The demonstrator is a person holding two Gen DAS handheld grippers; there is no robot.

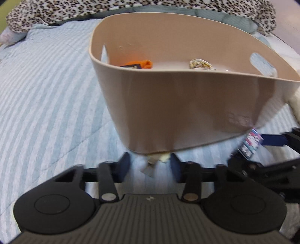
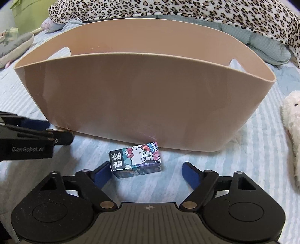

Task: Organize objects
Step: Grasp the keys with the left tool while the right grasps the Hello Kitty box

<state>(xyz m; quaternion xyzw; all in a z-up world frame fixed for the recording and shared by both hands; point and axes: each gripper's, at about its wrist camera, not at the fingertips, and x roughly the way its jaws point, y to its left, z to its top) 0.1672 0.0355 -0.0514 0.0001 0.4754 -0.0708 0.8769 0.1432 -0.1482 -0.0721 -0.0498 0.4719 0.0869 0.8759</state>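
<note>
A tan plastic basket [image 1: 187, 105] stands on the striped bed; it fills the right wrist view [image 2: 142, 105] too. Inside it lie an orange item [image 1: 144, 64] and a patterned packet [image 1: 199, 64]. A small Hello Kitty box [image 2: 136, 160] lies on the bed in front of the basket, between my right gripper's [image 2: 145, 173] open blue fingers, close to the left one. It shows at the right of the left wrist view [image 1: 251, 143]. My left gripper [image 1: 151, 162] is open around a small pale crumpled item [image 1: 154, 161] at the basket's base.
A leopard-print blanket [image 2: 187, 13] lies behind the basket. A white plush toy [image 2: 292, 135] lies at the right. A grey cushion [image 2: 13, 47] sits at the far left. The bed cover [image 1: 46, 103] is blue and white striped.
</note>
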